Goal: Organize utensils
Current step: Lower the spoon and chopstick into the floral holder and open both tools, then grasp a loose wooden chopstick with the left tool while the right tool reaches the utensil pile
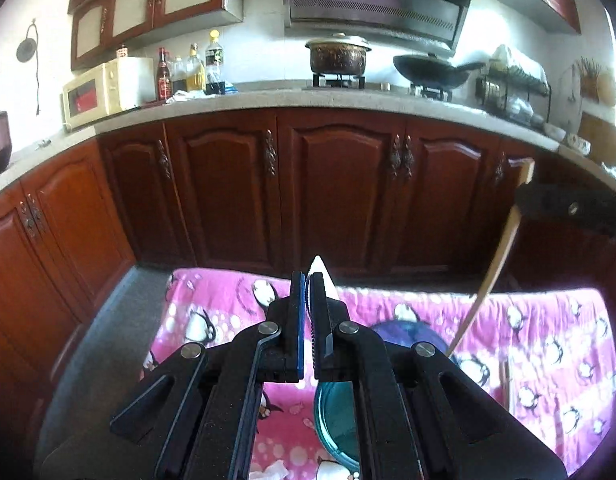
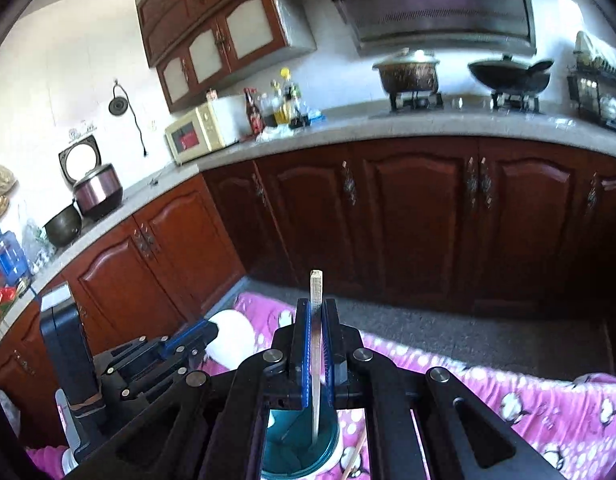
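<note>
Gripping a white serrated knife [image 1: 322, 280], tip pointing up and away, the left gripper [image 1: 308, 292] had its jaws pinched shut on the blade. The right gripper [image 2: 317, 320] clamped a wooden chopstick [image 2: 316, 300] held upright, lower end inside a teal cup [image 2: 300, 452]. Below lay a pink penguin-print cloth [image 1: 548, 360]; beyond stood red-brown cabinets [image 1: 340, 184] and a grey countertop [image 1: 268, 100].

**Penguin blanket serves as work surface in kitchen**

A pink fleece blanket printed with black-and-white penguins [image 1: 548, 360] covers the low surface, which sits on a grey speckled floor [image 1: 120, 320] in front of dark red wooden cabinets. A round teal translucent container [image 2: 300, 452] stands on the blanket, open side up. A thin pale wooden stick [image 2: 354, 460] lies on the cloth just beside it. A crumpled white tissue [image 1: 274, 472] rests near the blanket's near edge.
</note>
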`<state>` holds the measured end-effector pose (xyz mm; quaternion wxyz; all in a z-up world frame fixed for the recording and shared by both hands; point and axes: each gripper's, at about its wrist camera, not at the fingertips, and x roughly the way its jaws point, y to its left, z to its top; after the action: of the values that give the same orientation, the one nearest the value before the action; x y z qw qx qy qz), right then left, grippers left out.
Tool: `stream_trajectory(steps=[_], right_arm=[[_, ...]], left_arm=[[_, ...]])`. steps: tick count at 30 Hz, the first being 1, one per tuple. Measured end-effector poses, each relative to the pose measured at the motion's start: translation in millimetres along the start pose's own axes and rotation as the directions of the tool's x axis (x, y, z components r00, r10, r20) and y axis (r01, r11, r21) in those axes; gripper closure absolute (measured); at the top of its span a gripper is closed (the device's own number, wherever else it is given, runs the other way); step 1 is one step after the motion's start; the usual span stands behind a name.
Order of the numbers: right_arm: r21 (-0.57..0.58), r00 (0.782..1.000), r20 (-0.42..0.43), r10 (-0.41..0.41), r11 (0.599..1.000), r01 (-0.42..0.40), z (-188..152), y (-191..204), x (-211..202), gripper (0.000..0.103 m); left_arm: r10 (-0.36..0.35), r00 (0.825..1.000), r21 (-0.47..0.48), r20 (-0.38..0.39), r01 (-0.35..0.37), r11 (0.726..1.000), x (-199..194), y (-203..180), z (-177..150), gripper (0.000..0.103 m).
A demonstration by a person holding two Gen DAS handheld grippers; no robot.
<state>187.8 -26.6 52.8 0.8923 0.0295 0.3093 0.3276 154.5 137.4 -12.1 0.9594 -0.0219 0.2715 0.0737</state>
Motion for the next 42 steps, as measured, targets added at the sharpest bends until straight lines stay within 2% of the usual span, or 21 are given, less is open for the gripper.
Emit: stream_trajectory(steps=[5, 14, 17, 21, 27, 30, 32, 34, 42], right_arm=[[0.022, 0.997, -0.072, 0.01, 1.0, -0.009, -20.0, -8.2, 24.7, 0.098], [0.065, 0.995, -0.095, 0.03, 0.998, -0.024, -28.2, -20.2, 37.3, 0.098], [0.053, 0.994, -0.107, 0.022, 0.998, -0.016, -30.7, -20.7, 40.4, 0.094], [0.056, 0.993, -0.114, 0.021, 0.998, -0.015, -34.5, -20.9, 39.4, 0.081], [0.076, 0.99, -0.137, 0.025, 0.997, -0.014, -43.7, -24.3, 33.3, 0.078], [0.08, 0.989, -0.148, 0.023, 0.997, -0.011, -50.9, -23.8, 30.5, 0.076], [0.084, 0.987, -0.155, 0.029, 0.996, -0.016, -57.1, -23.6, 26.8, 0.074], [0.087, 0.987, -0.156, 0.03, 0.996, -0.017, -61.8, -23.2, 21.5, 0.074], [0.113, 0.988, -0.15, 0.024, 0.994, -0.007, -75.6, -32.7, -11.9, 0.07]], left_arm=[[-0.005, 0.999, 0.009, -0.039, 0.005, 1.0, 7.6, -6.4, -17.0, 0.102], [-0.015, 0.997, 0.021, -0.079, 0.017, 1.0, 9.4, -18.8, -32.0, 0.102], [-0.019, 0.996, 0.02, -0.089, 0.021, 1.0, 9.4, -20.7, -34.7, 0.102], [-0.025, 0.994, 0.01, -0.103, 0.026, 1.0, 8.6, -21.2, -36.7, 0.102], [-0.043, 0.991, -0.009, -0.123, 0.042, 0.999, 5.8, -20.1, -36.9, 0.1], [-0.047, 0.99, -0.009, -0.134, 0.046, 0.999, 2.9, -20.3, -36.8, 0.092], [-0.053, 0.99, -0.014, -0.133, 0.051, 0.999, -1.4, -19.3, -37.1, 0.074], [-0.056, 0.99, -0.018, -0.129, 0.054, 0.998, -5.4, -18.2, -37.0, 0.068], [-0.081, 0.987, -0.049, -0.139, 0.075, 0.996, -25.1, -12.3, -37.5, 0.059]])
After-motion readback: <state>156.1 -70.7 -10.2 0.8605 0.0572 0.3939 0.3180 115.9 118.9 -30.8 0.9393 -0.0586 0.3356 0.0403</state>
